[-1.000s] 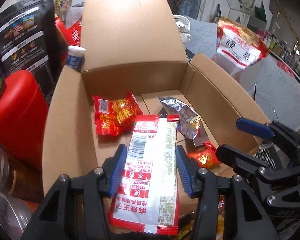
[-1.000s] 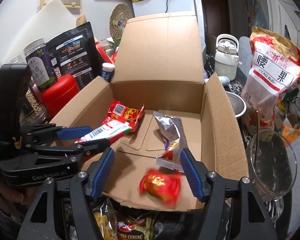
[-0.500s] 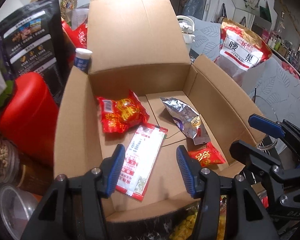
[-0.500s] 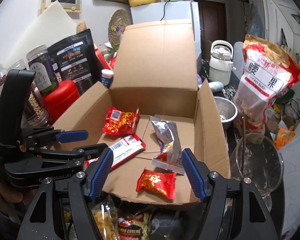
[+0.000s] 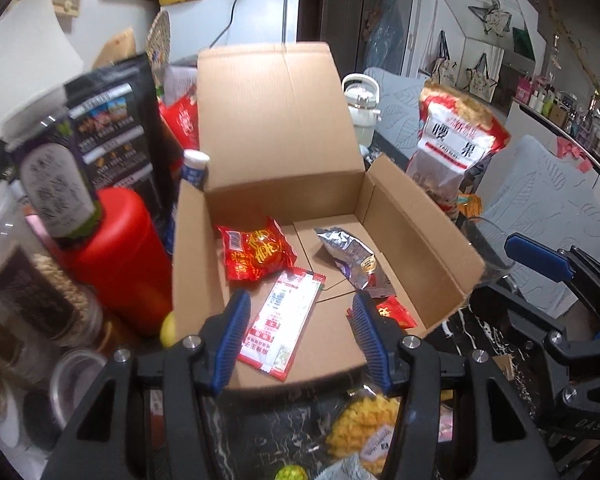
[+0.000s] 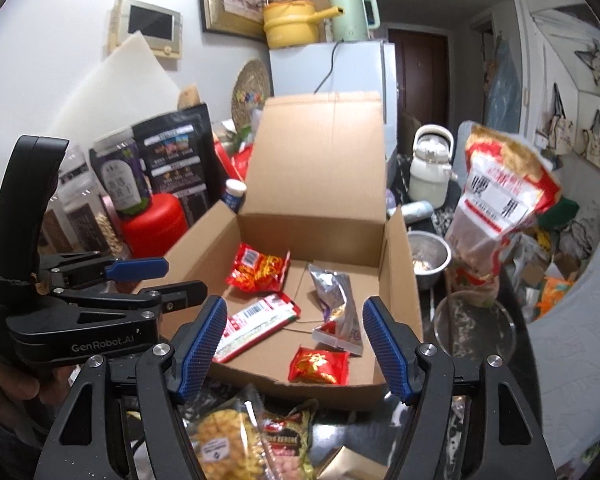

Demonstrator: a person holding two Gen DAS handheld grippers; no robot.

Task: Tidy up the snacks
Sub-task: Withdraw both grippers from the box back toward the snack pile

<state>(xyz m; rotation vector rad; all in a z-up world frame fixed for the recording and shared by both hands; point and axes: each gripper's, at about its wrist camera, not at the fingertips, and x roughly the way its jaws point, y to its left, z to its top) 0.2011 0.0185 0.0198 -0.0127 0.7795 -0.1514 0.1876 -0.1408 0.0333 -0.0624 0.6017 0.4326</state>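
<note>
An open cardboard box [image 5: 416, 232] [image 6: 396, 272] stands ahead of both grippers. On its floor lie a red snack packet [image 5: 256, 254] [image 6: 258, 268], a long white-and-red packet [image 5: 284, 324] [image 6: 256, 320], a silver packet [image 5: 350, 256] [image 6: 336, 304] and a small red packet [image 5: 394, 312] [image 6: 318, 364]. My left gripper [image 5: 302, 340] [image 6: 186, 278] hangs open above the box's near edge, empty. Beside it my right gripper [image 6: 294, 350] [image 5: 496, 268] is open and empty too. A yellow snack bag [image 5: 364, 428] [image 6: 228, 440] lies on the counter below them.
A red canister [image 5: 120, 260], jars and a black pouch [image 6: 180, 152] crowd the box's left side. On its right stand a large cashew bag [image 6: 496, 200], a metal bowl [image 6: 428, 256] and a glass bowl [image 6: 476, 324]. The box's tall flap [image 5: 272, 120] stands up at the back.
The long packet has dropped from between my left jaws onto the box floor. The small red packet has come to rest near the front wall. Both grippers have pulled back and up.
</note>
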